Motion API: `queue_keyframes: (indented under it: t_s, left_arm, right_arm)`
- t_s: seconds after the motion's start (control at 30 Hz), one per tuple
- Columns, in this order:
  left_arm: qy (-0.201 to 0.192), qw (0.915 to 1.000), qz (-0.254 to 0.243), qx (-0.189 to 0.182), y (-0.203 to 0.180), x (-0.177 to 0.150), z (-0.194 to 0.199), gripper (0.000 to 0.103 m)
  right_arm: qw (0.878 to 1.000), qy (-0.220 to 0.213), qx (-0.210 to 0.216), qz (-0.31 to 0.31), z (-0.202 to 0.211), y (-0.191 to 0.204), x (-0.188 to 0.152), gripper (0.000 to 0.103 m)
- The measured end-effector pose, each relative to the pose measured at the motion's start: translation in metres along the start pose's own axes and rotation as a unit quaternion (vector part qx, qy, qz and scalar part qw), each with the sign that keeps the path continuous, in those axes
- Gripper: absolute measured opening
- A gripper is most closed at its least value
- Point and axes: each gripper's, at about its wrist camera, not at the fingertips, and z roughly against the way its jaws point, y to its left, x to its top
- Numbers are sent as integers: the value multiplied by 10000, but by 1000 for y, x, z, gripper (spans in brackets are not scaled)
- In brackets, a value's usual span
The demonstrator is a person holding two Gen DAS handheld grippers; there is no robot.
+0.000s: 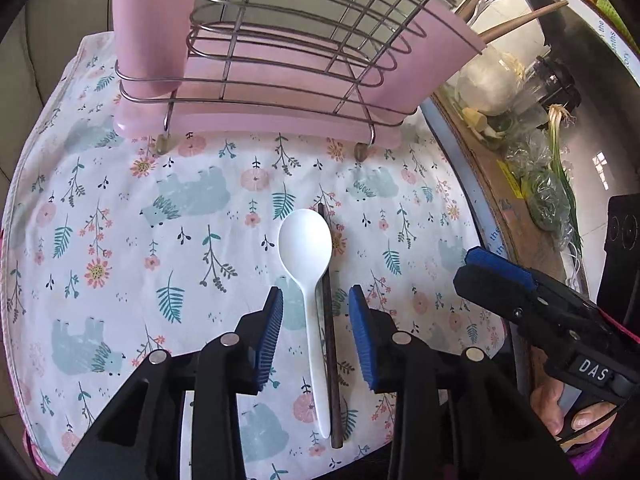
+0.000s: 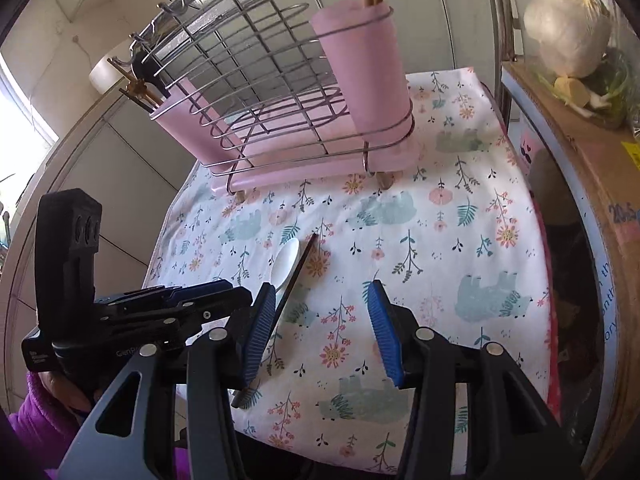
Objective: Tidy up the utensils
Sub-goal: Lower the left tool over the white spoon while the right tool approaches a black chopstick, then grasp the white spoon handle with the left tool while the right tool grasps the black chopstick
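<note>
- Straddling the white spoon (image 1: 306,264), the left gripper (image 1: 316,332) hangs wide open and holds nothing; the handle runs straight forward between its pads, bowl ahead.
- Touching the spoon's right side lies a dark chopstick (image 1: 330,332), parallel.
- Off to the right, the right gripper (image 2: 322,328) gapes empty, less well placed, I judge.
- Farthest ahead stands the pink wire holder (image 1: 256,64).

Cloth (image 1: 200,240): white ground, printed with pale blue-grey bears, pink and peach flowers, teal fern leaves. Spoon (image 1: 306,248) plain white; chopstick (image 1: 330,340) just right of it dark brown, near black. Far side: rack (image 1: 280,40) of silver wire with pink cups (image 2: 368,92) and pink tray; gripper pads (image 1: 272,336) blue, ribbed, on black arms.
</note>
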Motion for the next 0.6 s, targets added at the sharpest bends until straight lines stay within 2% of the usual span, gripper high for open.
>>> queue_keyframes:
  t_s: [0.13, 0.27, 0.4, 0.6]
  left_arm:
    - [403, 9992, 50, -5, 5, 8, -21, 24]
    - [664, 9976, 172, -118, 11, 9, -37, 10]
    - [484, 9983, 276, -175, 17, 9, -32, 7]
    - [65, 9991, 395, 101, 35, 13, -4, 7]
  right_arm:
    - [9999, 49, 34, -82, -3, -6, 0, 49]
    - [9996, 132, 122, -211, -7, -13, 2, 49]
    - [9988, 255, 258, -319, -15, -15, 4, 49]
    - [9970, 450, 466, -433, -29, -12, 7, 49]
